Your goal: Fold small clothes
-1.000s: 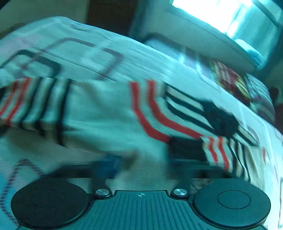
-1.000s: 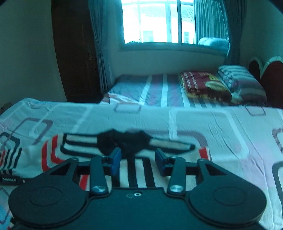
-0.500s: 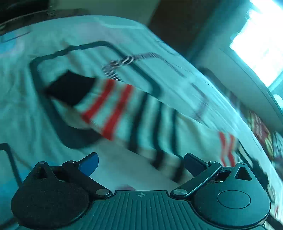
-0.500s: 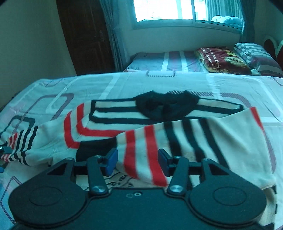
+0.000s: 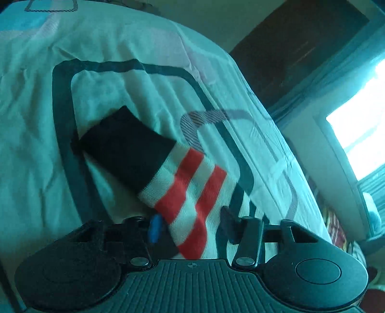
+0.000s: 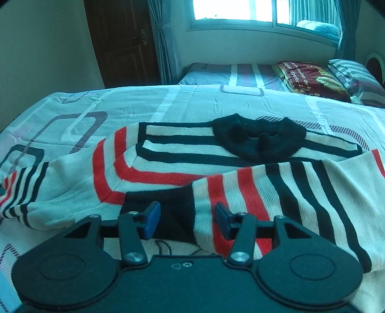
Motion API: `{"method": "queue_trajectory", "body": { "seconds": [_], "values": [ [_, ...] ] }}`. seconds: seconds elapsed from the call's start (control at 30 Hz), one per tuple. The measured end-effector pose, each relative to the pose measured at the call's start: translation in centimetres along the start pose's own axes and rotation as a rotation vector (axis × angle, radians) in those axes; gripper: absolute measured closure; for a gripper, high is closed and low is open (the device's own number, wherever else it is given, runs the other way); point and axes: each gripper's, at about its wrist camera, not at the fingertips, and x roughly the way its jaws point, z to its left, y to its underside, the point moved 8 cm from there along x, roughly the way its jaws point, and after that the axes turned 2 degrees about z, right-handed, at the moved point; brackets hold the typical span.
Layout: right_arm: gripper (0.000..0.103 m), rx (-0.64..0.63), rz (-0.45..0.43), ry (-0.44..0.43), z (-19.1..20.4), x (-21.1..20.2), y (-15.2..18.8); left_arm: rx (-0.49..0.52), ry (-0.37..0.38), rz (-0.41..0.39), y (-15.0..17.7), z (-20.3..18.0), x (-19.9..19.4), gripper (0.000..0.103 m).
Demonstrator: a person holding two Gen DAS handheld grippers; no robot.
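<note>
Left wrist view: left gripper (image 5: 190, 227) fingers apart, straddling the sweater's left sleeve (image 5: 168, 178), stretched out on the bed (image 5: 36, 120); not yet folded.

Right wrist view: right gripper (image 6: 185, 220) fingers apart over the right sleeve (image 6: 240, 199), already laid across the sweater (image 6: 168, 154). Roughly halfway, seemingly.

One striped sweater (image 6: 168, 166), centre. Two beds: near bed (image 6: 192, 103) at 12 o'clock; far bed (image 6: 240, 72) beyond. Two pillows (image 6: 312, 79) at 2 o'clock. One window (image 6: 231, 9).
</note>
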Motion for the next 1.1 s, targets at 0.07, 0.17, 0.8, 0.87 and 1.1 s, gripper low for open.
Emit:
{"method": "queue_trajectory", "body": {
  "seconds": [0.07,0.17,0.8,0.87,1.1],
  "values": [
    [0.054,-0.019,-0.007,0.021,0.1,0.2,-0.1,-0.054,0.011,0.012,-0.3,0.5,0.4,0.089],
    [0.054,-0.020,-0.044,0.041,0.0,-0.1,-0.5,-0.052,0.036,-0.022,-0.7,-0.3,-0.5,0.089],
    [0.054,0.208,-0.066,0.076,-10.6,-6.3,1.3,0.721,0.588,0.222,22.2,-31.7,-5.7,0.092],
    [0.051,0.245,-0.062,0.097,-13.0,-7.0,2.4,0.853,0.557,0.307,27.7,-32.9,-4.7,0.091],
    [0.046,0.359,-0.067,0.095,-17.8,-8.8,4.8,1.082,0.540,0.309,33.9,-35.0,-7.3,0.040]
  ]
}}
